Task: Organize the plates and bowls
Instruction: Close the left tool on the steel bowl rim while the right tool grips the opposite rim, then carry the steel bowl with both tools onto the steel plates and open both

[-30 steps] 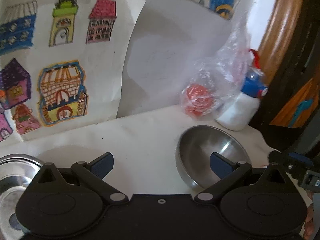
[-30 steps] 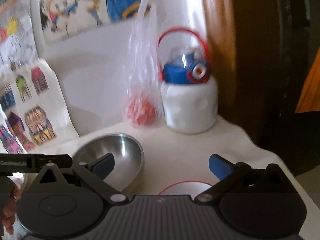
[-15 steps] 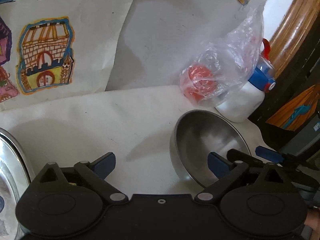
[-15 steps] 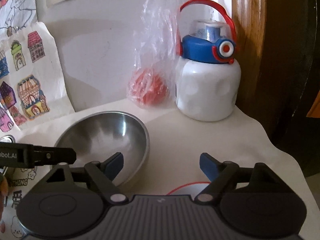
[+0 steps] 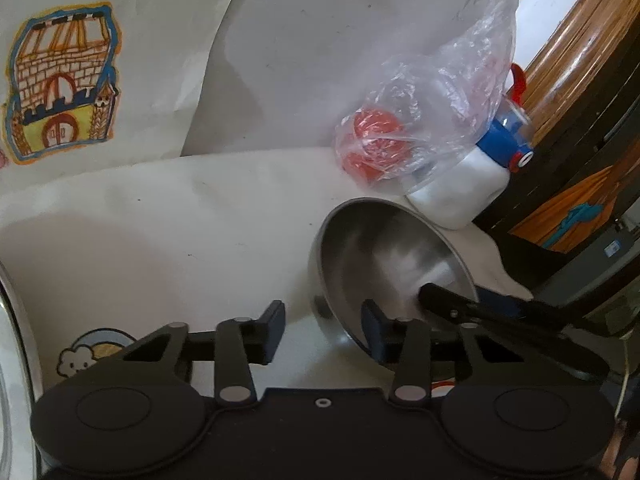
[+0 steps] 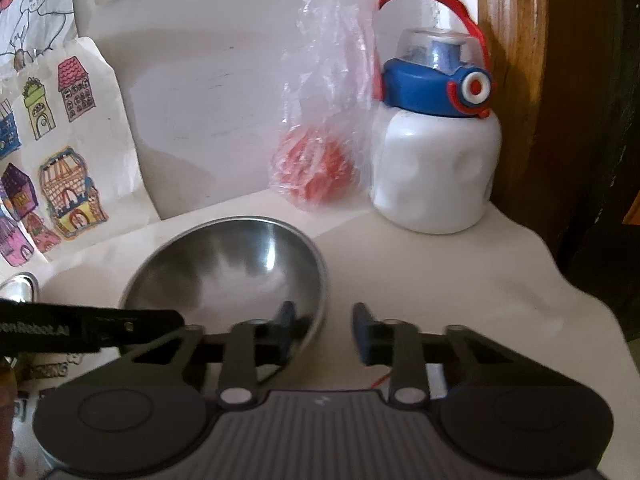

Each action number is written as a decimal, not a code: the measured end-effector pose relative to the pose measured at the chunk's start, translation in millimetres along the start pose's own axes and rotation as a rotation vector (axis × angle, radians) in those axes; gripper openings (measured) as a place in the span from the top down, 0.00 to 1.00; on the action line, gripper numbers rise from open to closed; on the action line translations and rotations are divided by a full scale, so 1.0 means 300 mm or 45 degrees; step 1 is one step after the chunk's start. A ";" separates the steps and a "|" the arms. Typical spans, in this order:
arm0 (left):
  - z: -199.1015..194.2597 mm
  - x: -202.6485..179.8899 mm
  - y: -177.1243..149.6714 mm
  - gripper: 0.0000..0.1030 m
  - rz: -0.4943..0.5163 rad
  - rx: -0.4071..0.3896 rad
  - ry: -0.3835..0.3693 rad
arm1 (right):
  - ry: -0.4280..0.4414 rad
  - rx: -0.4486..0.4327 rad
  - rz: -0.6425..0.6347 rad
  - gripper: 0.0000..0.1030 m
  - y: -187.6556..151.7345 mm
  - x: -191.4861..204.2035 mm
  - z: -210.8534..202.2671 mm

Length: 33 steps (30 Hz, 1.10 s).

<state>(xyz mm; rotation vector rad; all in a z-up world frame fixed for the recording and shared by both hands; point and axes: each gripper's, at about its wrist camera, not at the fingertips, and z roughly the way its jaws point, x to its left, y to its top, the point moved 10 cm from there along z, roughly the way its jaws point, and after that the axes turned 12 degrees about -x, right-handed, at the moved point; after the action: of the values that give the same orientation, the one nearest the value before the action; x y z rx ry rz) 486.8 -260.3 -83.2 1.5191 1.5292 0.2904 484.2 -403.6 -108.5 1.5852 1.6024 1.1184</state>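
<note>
A plate (image 5: 16, 360) was cut off at the left edge. On the desk (image 5: 180, 240), the steel bowl (image 5: 384, 264) had both grippers closing over its rim: left gripper (image 5: 324, 330) and right gripper (image 6: 322, 332), pad contact unclear.

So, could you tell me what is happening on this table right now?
A person holding a gripper in each hand is working on a steel bowl on the white table. The left gripper and right gripper straddle opposite sides of its rim, and both sets of jaws have just been closing. A gap still shows around the rim, so neither grips it yet. Behind stand a white water bottle and a plastic bag of tomatoes.
</note>
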 end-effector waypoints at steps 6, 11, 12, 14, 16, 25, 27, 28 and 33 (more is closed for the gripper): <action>-0.005 -0.020 -0.002 0.73 0.007 0.000 0.004 | -0.037 -0.005 0.086 0.86 0.016 0.011 -0.005; -0.034 -0.004 0.011 0.77 -0.028 -0.012 0.018 | -0.025 -0.046 0.133 0.87 0.064 0.039 -0.072; -0.051 -0.005 0.019 0.78 -0.031 -0.020 0.017 | -0.021 -0.059 0.130 0.87 0.080 0.050 -0.094; -0.096 -0.013 0.043 0.78 -0.027 -0.051 0.011 | -0.011 -0.085 0.125 0.87 0.111 0.078 -0.142; -0.155 -0.028 0.070 0.78 -0.009 -0.094 0.010 | 0.006 -0.110 0.127 0.87 0.141 0.108 -0.195; -0.492 -0.052 0.111 0.78 0.067 -0.215 -0.008 | 0.089 -0.205 0.047 0.87 0.163 0.327 -0.484; -0.569 -0.037 0.095 0.78 0.065 -0.210 -0.003 | 0.096 -0.203 0.018 0.87 0.133 0.388 -0.541; -0.612 -0.024 0.086 0.78 0.065 -0.207 0.001 | 0.093 -0.198 0.002 0.87 0.112 0.419 -0.571; -0.783 0.051 0.008 0.79 0.028 -0.187 -0.008 | 0.111 -0.125 0.033 0.87 0.002 0.553 -0.698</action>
<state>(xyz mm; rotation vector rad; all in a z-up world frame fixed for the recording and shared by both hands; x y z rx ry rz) 321.1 -145.9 38.9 1.4204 1.4542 0.4020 284.9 -270.0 9.3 1.5164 1.5609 1.2759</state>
